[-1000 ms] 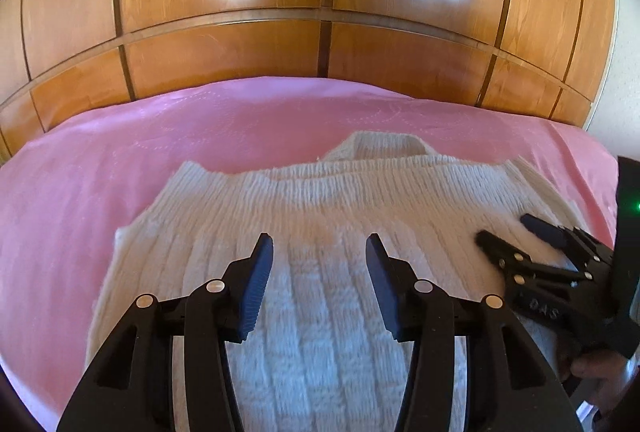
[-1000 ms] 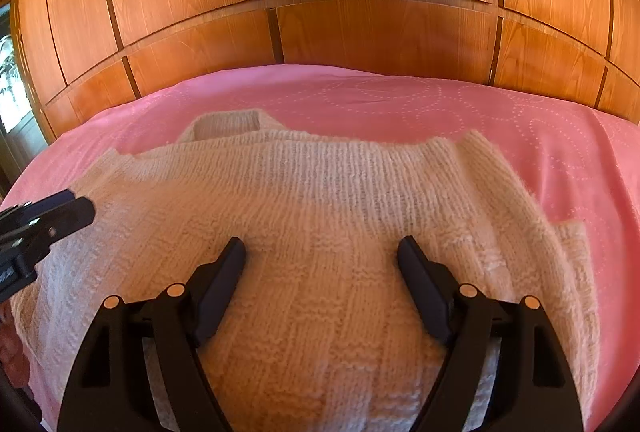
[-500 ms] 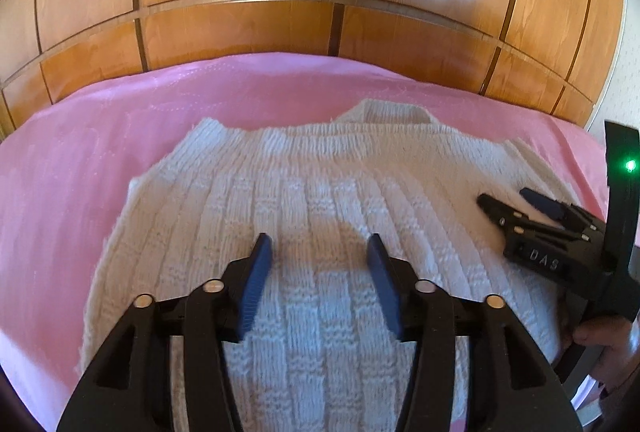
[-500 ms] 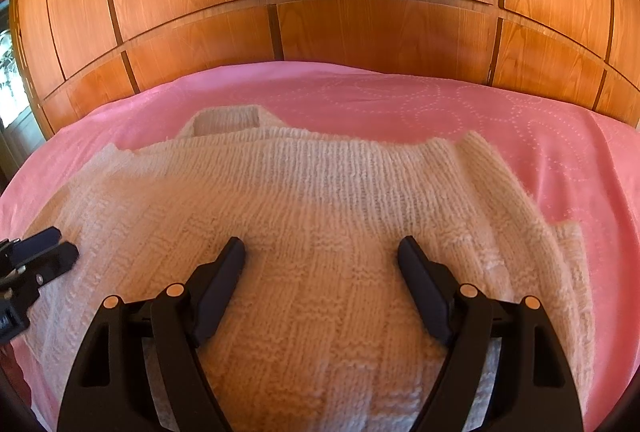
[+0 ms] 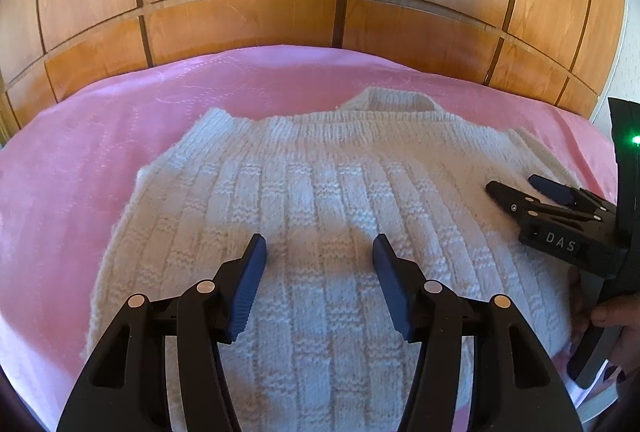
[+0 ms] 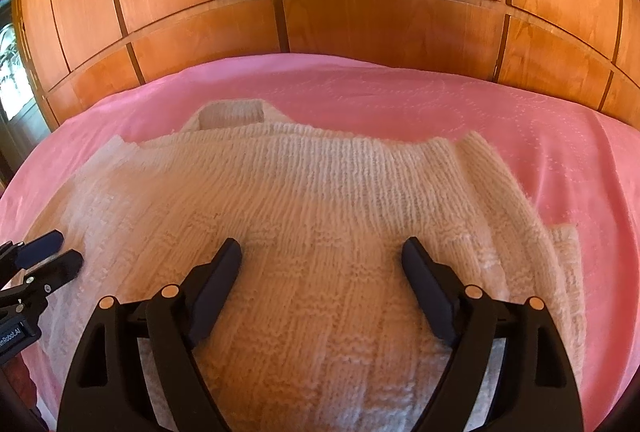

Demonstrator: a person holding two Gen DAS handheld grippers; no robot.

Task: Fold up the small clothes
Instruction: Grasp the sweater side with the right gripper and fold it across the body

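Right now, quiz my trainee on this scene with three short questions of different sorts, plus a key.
1. True or false: the cream knitted sweater lies on a pink quilted bedspread.
2. What stands behind the bed? A) white curtain B) glossy wooden panelled wall C) mirror
3. Fill in: the left gripper fingers hold ____.

Key: 1 true; 2 B; 3 nothing. It and the right gripper both hover open over the sweater, the right one's fingers opening with no fold of knit between them.

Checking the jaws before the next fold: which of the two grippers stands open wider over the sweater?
The right gripper: its opening jaws gape wider over the white sweater than the left gripper, whose blue-padded fingers sit closer.
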